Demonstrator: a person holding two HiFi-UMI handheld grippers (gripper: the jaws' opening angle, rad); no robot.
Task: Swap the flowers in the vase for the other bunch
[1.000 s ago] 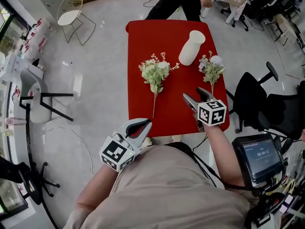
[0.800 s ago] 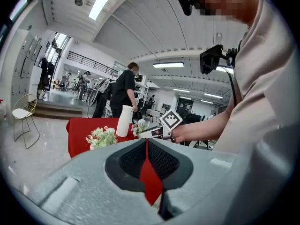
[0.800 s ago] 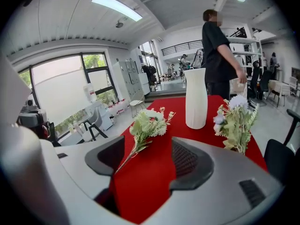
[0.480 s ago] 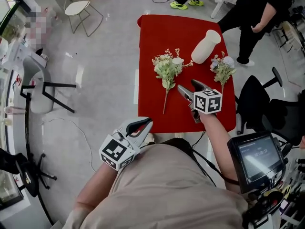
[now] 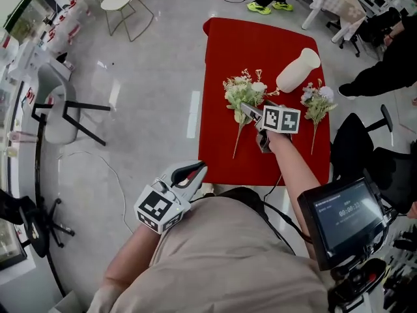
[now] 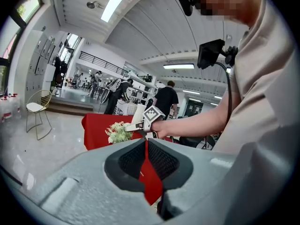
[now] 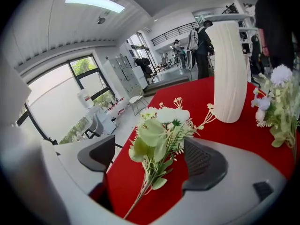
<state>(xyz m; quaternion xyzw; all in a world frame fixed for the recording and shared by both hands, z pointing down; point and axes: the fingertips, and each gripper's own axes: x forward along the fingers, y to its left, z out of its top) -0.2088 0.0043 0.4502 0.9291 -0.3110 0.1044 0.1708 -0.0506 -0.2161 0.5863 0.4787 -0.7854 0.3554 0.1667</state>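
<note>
Fingers [image 6: 131, 161] of the left gripper [image 5: 193, 173] are pressed together with nothing between them; this gripper hangs off the near left corner of the red table [image 5: 221, 150], far from the vase [image 5: 298, 70] and close to the person's body. Left of the vase, a white and green bunch [image 5: 245, 94] lies flat on the table, blooms toward the vase's side and stem trailing toward the near edge. The right gripper [image 5: 251, 115] is over this bunch, also left of the vase, and its fingers [image 7: 204, 165] are spreading apart: they straddle the stem and lower leaves without pressing on them. The vase itself stands upright, white and ribbed. Just right of the vase, a second bunch [image 5: 317, 103] with pale purple and white blooms lies on the table.
</note>
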